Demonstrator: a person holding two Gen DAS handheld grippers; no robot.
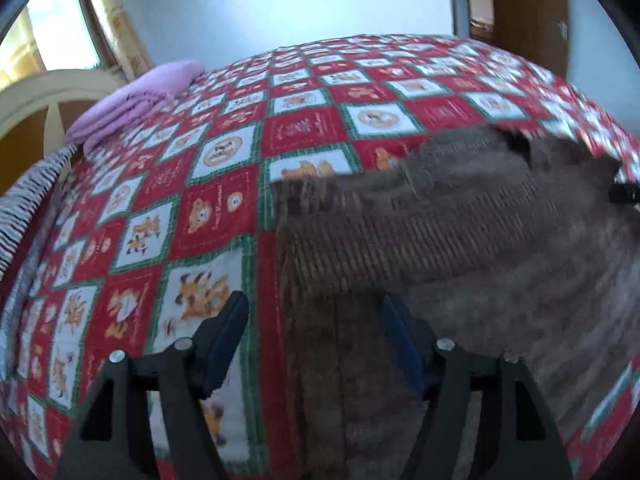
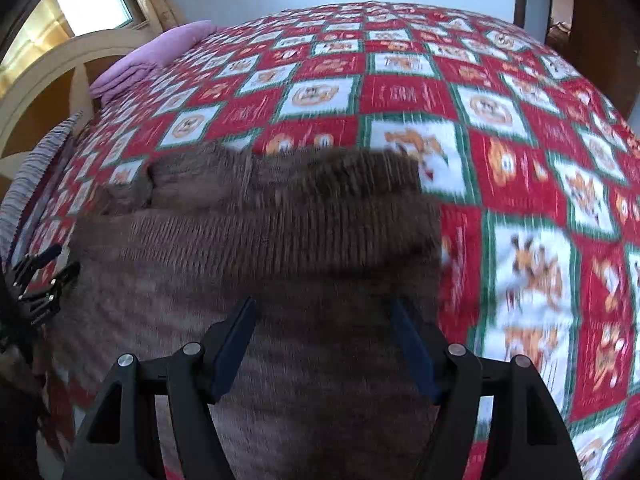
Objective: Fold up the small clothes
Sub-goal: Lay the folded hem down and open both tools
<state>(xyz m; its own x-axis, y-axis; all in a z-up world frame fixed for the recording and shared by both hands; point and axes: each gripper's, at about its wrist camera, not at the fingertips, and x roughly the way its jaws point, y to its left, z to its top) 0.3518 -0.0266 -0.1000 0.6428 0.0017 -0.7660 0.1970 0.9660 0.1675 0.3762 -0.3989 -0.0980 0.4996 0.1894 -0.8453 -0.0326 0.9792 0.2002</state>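
A brown ribbed knit garment (image 1: 460,232) lies spread on a bed with a red, white and green patchwork quilt (image 1: 224,208). My left gripper (image 1: 314,308) stands open above the garment's left edge; one finger is over the quilt, the other over the knit, nothing pinched. In the right wrist view the same garment (image 2: 272,236) fills the lower middle, and my right gripper (image 2: 322,310) hangs open over its right part, with nothing between the pads. The left gripper (image 2: 44,276) shows at the far left of that view, and part of the right gripper (image 1: 624,192) at the right edge of the left view.
A folded pink cloth (image 1: 132,104) lies at the far left corner of the quilt (image 2: 520,168), also seen as the pink cloth (image 2: 156,56). A striped fabric (image 1: 28,200) hangs at the left side. A cream headboard (image 1: 48,92) and a window are beyond.
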